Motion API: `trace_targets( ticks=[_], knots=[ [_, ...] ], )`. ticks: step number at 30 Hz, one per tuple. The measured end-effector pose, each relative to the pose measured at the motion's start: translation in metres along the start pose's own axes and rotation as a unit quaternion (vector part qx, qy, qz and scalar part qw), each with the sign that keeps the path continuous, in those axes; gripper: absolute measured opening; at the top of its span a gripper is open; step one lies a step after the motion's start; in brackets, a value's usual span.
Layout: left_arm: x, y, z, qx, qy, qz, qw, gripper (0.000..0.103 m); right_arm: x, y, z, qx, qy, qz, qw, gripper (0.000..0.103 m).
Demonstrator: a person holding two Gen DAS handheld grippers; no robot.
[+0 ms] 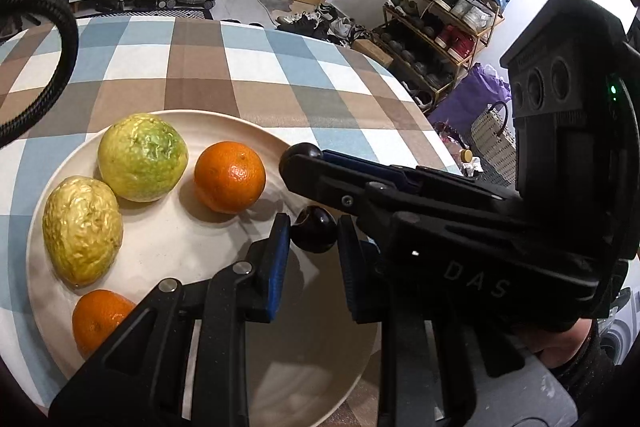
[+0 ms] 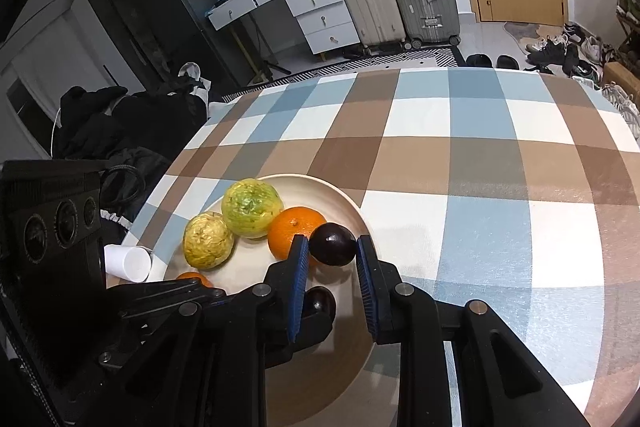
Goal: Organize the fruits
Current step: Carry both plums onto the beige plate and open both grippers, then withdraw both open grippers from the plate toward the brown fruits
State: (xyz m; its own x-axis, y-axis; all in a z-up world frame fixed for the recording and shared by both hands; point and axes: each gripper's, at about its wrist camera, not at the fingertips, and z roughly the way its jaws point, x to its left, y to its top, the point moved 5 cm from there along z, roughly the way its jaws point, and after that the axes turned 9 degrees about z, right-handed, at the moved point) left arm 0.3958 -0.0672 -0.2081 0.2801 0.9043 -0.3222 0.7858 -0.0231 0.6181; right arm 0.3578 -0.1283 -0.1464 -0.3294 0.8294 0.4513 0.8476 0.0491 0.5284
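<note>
L wrist view: your left gripper fingers sit part open w/ a dark plum just ahead between the tips, on the cream plate; contact unclear, prob. not gripped. Your right gripper crosses above it. R wrist view: right gripper fingers flank the plum, apparently w/o pinching.
</note>
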Motion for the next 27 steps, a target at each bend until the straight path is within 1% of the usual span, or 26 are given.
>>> trace_targets(
  ticks=[5,6,7,9,10,11,13,14,15,16,17,19,21,23,25,27],
  knots=[
    [0.001,0.001,0.003,-0.003,0.009,0.005,0.9999,0.021,0.001,0.000,0.003,-0.001,-0.002,-0.001,1.000,0.026],
    [0.002,0.002,0.003,-0.003,0.010,0.004,0.9999,0.021,0.001,0.001,0.002,-0.004,-0.005,0.000,1.000,0.028],
    [0.002,0.002,0.002,-0.003,0.010,0.004,0.9999,0.021,0.000,0.001,0.001,-0.006,-0.005,0.000,1.000,0.030],
    [0.001,0.004,0.002,-0.006,0.010,0.005,0.9999,0.022,0.000,0.001,-0.003,-0.012,-0.005,0.003,1.000,0.043],
    [0.001,0.004,0.000,-0.006,0.008,0.005,0.9999,0.024,0.000,0.001,-0.005,-0.013,-0.005,0.003,1.000,0.047],
    [0.000,0.004,-0.002,-0.007,0.009,0.005,0.9999,0.027,0.000,0.001,-0.007,-0.016,-0.006,0.003,1.000,0.048],
    [-0.001,0.003,-0.005,-0.008,0.009,0.002,0.9999,0.043,0.001,0.001,-0.017,-0.026,0.005,0.005,1.000,0.048],
    [-0.002,0.003,-0.008,-0.010,0.005,0.000,0.9999,0.046,0.003,0.001,-0.021,-0.031,0.008,0.004,0.999,0.048],
    [-0.003,0.002,-0.011,-0.012,0.004,0.001,0.9999,0.053,0.004,0.000,-0.028,-0.040,0.008,0.003,0.999,0.048],
    [-0.004,0.002,-0.015,-0.016,0.007,0.003,0.9998,0.058,0.006,0.000,-0.035,-0.048,0.008,0.004,0.999,0.048],
    [-0.006,0.003,-0.019,-0.022,0.009,0.006,0.9997,0.060,0.006,0.000,-0.042,-0.057,0.011,0.008,0.998,0.048],
    [-0.010,0.003,-0.029,-0.029,0.012,0.010,0.9995,0.068,0.006,0.000,-0.059,-0.079,0.015,0.027,0.996,0.052],
    [-0.014,0.004,-0.038,-0.035,0.013,0.012,0.9992,0.069,0.008,0.000,-0.075,-0.098,0.022,0.038,0.994,0.053],
    [-0.021,0.003,-0.048,-0.044,0.014,0.020,0.9988,0.072,0.013,-0.001,-0.089,-0.113,0.020,0.036,0.993,0.056],
    [-0.027,0.002,-0.061,-0.051,0.019,0.025,0.9982,0.075,0.018,-0.004,-0.106,-0.130,0.014,0.031,0.991,0.062],
    [-0.033,0.000,-0.075,-0.058,0.021,0.030,0.9976,0.077,0.023,-0.008,-0.120,-0.144,0.014,0.027,0.989,0.066]
  ],
)
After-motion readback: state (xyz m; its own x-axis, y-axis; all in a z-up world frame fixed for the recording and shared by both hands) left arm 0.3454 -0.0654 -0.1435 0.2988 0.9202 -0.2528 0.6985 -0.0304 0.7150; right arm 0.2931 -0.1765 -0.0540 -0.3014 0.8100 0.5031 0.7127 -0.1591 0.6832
